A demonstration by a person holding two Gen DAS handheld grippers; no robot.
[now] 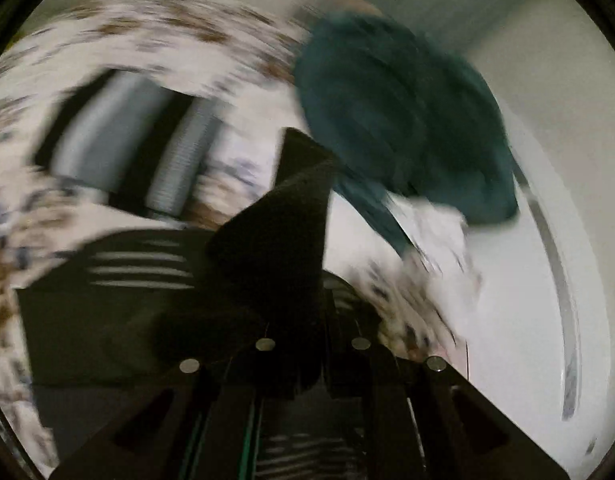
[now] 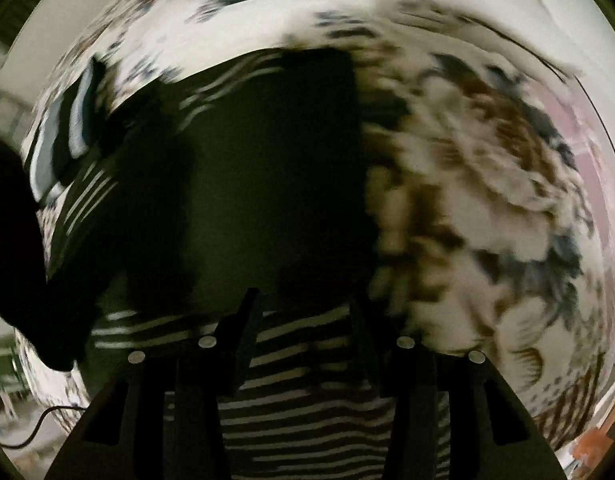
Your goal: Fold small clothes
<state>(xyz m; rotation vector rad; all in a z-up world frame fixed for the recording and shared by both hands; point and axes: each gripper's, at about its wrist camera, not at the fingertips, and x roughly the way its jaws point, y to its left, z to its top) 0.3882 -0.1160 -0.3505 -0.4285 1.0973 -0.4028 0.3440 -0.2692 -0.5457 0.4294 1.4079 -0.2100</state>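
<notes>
Though the left wrist view is smeared with motion blur, you can see your left gripper with its dark pads pressed together; whether cloth is pinched between them I can't tell. One black garment with thin white stripes lies just beside it on the floral bedspread, one grey-and-black folded piece sits beyond, and one teal garment is heaped to the right. In the right wrist view, your right gripper has its fingers spread apart over the striped cloth, gripping nothing visible. The black garment fills the middle, its near edge under the jaws. You look mid-fold on this piece; next you likely need a firm pinch on an edge, carried across evenly. Count: three garments, one bedspread.
</notes>
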